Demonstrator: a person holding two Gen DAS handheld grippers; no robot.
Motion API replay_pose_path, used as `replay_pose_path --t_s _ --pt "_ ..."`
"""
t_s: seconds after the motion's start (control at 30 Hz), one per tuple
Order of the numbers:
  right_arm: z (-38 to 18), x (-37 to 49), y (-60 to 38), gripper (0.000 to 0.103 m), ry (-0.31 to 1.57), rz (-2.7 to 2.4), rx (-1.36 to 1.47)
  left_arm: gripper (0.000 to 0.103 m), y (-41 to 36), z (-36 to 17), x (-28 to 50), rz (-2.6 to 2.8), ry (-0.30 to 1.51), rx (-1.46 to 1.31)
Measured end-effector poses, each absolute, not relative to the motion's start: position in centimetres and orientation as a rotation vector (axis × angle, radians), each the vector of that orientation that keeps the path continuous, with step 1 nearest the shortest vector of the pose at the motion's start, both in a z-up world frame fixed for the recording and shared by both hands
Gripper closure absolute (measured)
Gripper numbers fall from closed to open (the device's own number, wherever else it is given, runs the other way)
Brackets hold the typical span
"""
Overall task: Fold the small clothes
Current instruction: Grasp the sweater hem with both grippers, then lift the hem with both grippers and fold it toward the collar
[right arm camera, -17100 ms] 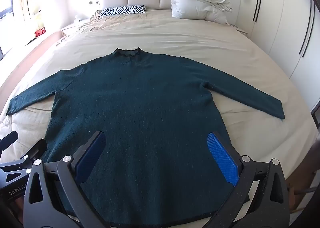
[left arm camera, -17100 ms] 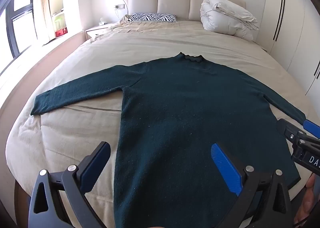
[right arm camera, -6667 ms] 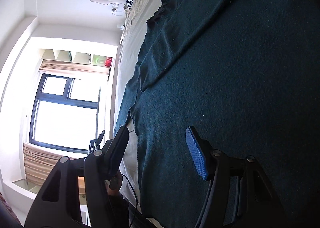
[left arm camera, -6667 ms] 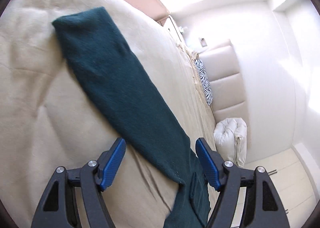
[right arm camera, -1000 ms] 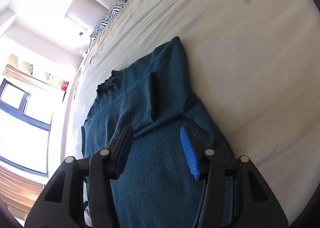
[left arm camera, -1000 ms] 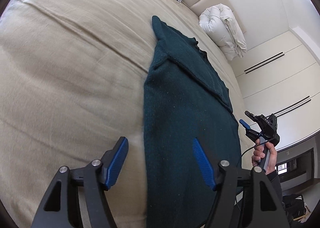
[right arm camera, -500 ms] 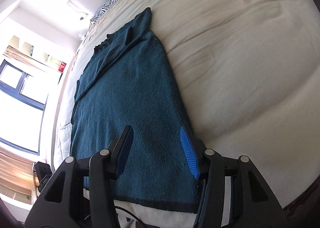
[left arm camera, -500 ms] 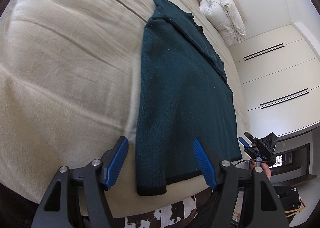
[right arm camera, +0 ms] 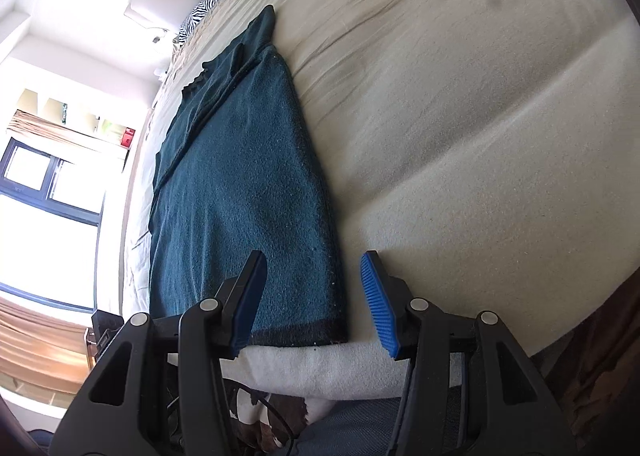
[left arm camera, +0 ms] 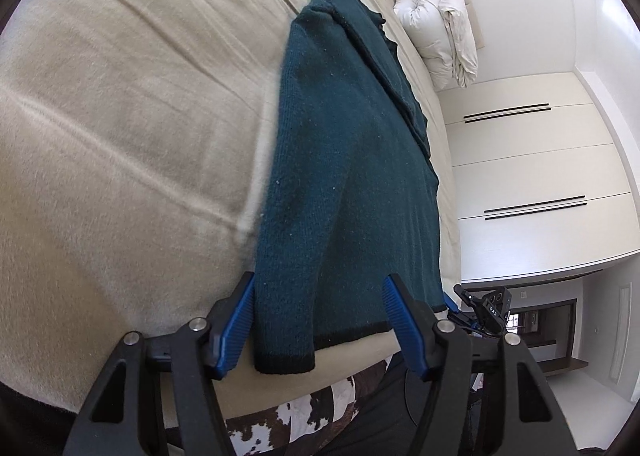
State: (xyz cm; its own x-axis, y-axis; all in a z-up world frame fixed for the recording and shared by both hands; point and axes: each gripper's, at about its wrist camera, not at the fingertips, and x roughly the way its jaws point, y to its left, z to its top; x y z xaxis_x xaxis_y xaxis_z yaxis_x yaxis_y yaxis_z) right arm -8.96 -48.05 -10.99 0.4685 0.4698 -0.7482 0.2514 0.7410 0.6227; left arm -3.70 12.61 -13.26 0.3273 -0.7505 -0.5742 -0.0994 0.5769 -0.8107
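A dark teal sweater (left arm camera: 352, 160) lies on the beige bed (left arm camera: 120, 136) as a long strip, sleeves folded in over its chest, its black hem at the foot edge. My left gripper (left arm camera: 320, 296) straddles the hem's left corner; its jaws are closing, and the blue pads (left arm camera: 236, 320) do not press on the knit. In the right wrist view the sweater (right arm camera: 240, 196) runs away from me, and my right gripper (right arm camera: 314, 268) stands open around the hem's right corner, one finger over the fabric and the other over bare bed. The right gripper (left arm camera: 486, 308) also shows past the hem.
A folded white duvet (left arm camera: 440, 28) and a zebra pillow (right arm camera: 208, 4) lie by the padded headboard. White wardrobe doors (left arm camera: 520, 176) stand on one side of the bed, a bright window (right arm camera: 40, 196) on the other. A cowhide rug (left arm camera: 304, 416) lies below the bed's foot edge.
Both grippers have drawn back along the sweater from its middle to the hem at the foot of the bed. Each hem corner now lies between a pair of jaws.
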Motion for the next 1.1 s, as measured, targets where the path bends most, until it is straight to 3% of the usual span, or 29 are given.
replay_pose_path --t_s 0.07,0.17,0.27,0.33,0.4,0.73,1.1 --pt "-11.0 -9.2 -48.4 0.055 1.111 0.147 0.764 0.037 12.3 -13.2 -3.9 -0.507 1.181 -0.874" --pt "-11.2 -9.4 -49.0 0.056 1.111 0.136 0.798 0.048 11.7 -13.2 -3.6 -0.511 1.199 -0.856" --pt "-11.7 -9.5 -48.8 0.056 1.151 0.16 0.813 0.065 11.3 -13.5 -3.5 -0.517 1.224 -0.842" --pt "-11.9 -9.5 -48.4 0.056 1.168 0.166 0.802 0.082 11.3 -13.7 -3.6 -0.508 1.233 -0.837" --pt "-12.0 -9.2 -48.0 0.056 1.176 0.176 0.812 0.091 11.6 -14.0 -3.8 -0.494 1.241 -0.84" --pt "-12.6 -8.5 -46.7 0.095 1.22 0.177 0.785 0.093 12.3 -13.5 -4.4 -0.486 1.208 -0.852" --pt "-9.1 -8.5 -46.7 0.096 1.091 0.215 0.825 0.093 14.4 -10.0 -5.0 -0.503 1.06 -0.947"
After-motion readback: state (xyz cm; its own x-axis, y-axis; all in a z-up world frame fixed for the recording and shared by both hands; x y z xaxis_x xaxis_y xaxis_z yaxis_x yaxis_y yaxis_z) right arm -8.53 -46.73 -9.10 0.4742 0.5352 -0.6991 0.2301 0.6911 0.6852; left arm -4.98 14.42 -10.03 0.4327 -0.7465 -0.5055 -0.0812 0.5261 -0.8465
